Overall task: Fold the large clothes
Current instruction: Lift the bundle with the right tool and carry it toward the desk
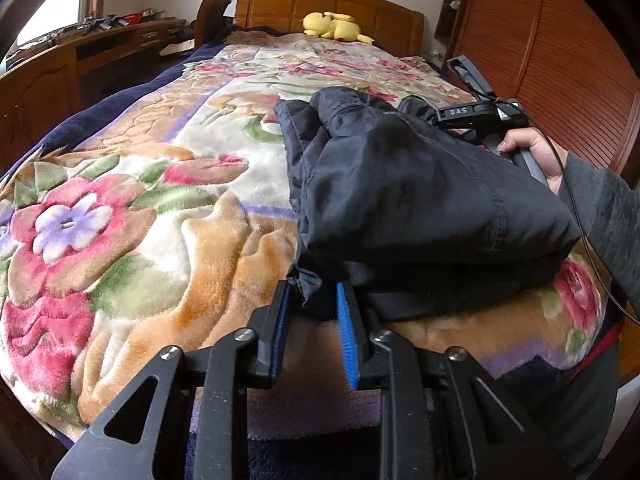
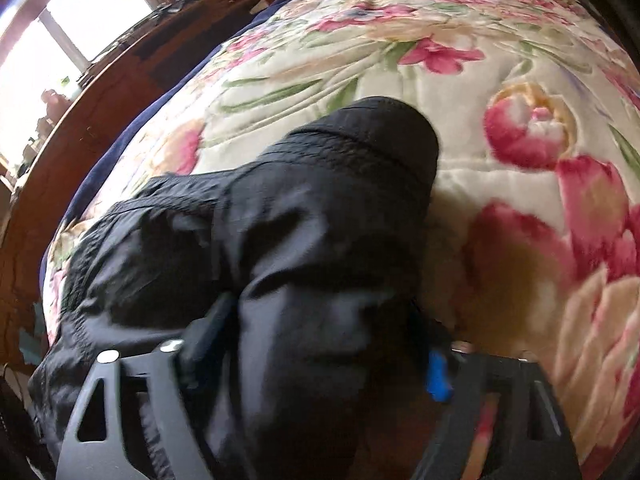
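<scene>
A dark navy jacket (image 1: pixel 408 196) lies folded in a thick bundle on the floral blanket (image 1: pixel 152 216), near the bed's front right. My left gripper (image 1: pixel 314 300) is open at the bundle's near left corner, with a bit of cloth hanging between its blue pads (image 1: pixel 346 332). In the right wrist view the jacket (image 2: pixel 280 248) fills the middle. My right gripper (image 2: pixel 320 336) is wide open, with a fold of the jacket bulging between its fingers. The right gripper also shows in the left wrist view (image 1: pixel 480 114), held by a hand at the bundle's far right.
A yellow plush toy (image 1: pixel 334 26) lies by the wooden headboard (image 1: pixel 320 4). A wooden desk (image 1: pixel 80 60) with clutter runs along the left of the bed. A wooden wardrobe (image 1: pixel 560 60) stands on the right. The bed's front edge is just below my left gripper.
</scene>
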Motion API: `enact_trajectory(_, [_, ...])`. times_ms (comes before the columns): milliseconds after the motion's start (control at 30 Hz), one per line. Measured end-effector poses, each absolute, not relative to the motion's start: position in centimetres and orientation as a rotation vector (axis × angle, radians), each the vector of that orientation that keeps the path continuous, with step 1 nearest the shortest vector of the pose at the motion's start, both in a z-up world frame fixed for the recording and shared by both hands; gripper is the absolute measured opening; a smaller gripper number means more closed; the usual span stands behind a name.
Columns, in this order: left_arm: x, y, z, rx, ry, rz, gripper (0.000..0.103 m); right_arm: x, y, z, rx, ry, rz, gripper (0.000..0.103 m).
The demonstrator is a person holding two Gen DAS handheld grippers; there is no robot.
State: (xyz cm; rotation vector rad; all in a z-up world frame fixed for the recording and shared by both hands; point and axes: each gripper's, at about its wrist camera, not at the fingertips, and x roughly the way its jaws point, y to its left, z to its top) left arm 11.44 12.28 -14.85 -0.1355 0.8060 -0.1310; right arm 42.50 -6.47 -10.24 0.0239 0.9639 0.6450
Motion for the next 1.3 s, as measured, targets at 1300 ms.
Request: enact_trajectory(1300, [6.0,23.5,-10.1,-0.146,0.565,0.029,0.005,33.6,2.7,-1.9,-0.249,0.641,0.789,0.033])
